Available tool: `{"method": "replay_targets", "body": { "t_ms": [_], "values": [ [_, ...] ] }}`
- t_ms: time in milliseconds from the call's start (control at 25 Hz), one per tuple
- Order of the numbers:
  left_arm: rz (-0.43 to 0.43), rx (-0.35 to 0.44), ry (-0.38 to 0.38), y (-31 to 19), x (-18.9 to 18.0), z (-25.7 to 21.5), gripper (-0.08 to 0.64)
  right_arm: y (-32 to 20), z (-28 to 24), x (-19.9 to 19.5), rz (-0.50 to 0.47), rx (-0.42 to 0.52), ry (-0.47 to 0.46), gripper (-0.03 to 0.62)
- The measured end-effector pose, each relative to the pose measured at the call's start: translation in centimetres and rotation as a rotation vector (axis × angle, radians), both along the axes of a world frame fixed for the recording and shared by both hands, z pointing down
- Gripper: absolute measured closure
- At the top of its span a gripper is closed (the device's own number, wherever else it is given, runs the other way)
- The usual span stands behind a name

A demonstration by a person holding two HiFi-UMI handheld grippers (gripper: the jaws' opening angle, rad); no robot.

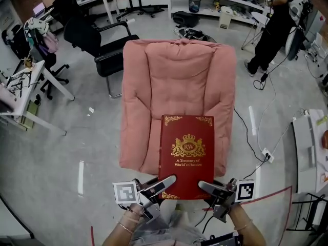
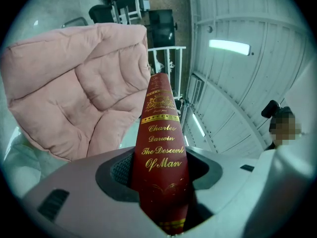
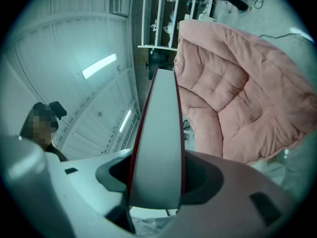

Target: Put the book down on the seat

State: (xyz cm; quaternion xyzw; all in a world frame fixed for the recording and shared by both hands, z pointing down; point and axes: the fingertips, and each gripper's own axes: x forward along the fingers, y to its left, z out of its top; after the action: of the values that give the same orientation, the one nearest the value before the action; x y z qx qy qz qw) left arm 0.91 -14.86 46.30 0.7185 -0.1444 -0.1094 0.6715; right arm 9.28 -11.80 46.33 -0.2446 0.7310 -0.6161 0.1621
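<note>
A thick red book (image 1: 186,155) with gold print lies flat, cover up, held over the front of the pink armchair's seat (image 1: 171,132). My left gripper (image 1: 163,185) is shut on the book's near left corner. The left gripper view shows the gold-lettered spine (image 2: 161,152) clamped between the jaws. My right gripper (image 1: 210,188) is shut on the near right corner, and the right gripper view shows the white page edge (image 3: 157,148) between its jaws. The pink armchair (image 2: 74,98) (image 3: 237,98) fills the space beyond the book.
A black office chair (image 1: 102,45) stands left of the armchair, with a white desk (image 1: 23,94) further left. A person in black (image 1: 271,29) stands at the back right by shelves. Cables and a power strip (image 1: 266,155) lie on the floor at right.
</note>
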Motion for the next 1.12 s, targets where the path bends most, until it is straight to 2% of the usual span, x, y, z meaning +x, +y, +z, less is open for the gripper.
{"method": "replay_targets", "body": {
  "t_ms": [600,1120],
  "values": [
    [-0.012,-0.138,-0.043,-4.5,0.0,7.7,0.313,-4.8,7.3,0.1,-0.010,-0.112,-0.024,0.325],
    [0.032,-0.183,-0.059,-8.2,0.5,12.8,0.313,-8.0,12.5,0.5,0.032,-0.173,-0.022,0.325]
  ]
}}
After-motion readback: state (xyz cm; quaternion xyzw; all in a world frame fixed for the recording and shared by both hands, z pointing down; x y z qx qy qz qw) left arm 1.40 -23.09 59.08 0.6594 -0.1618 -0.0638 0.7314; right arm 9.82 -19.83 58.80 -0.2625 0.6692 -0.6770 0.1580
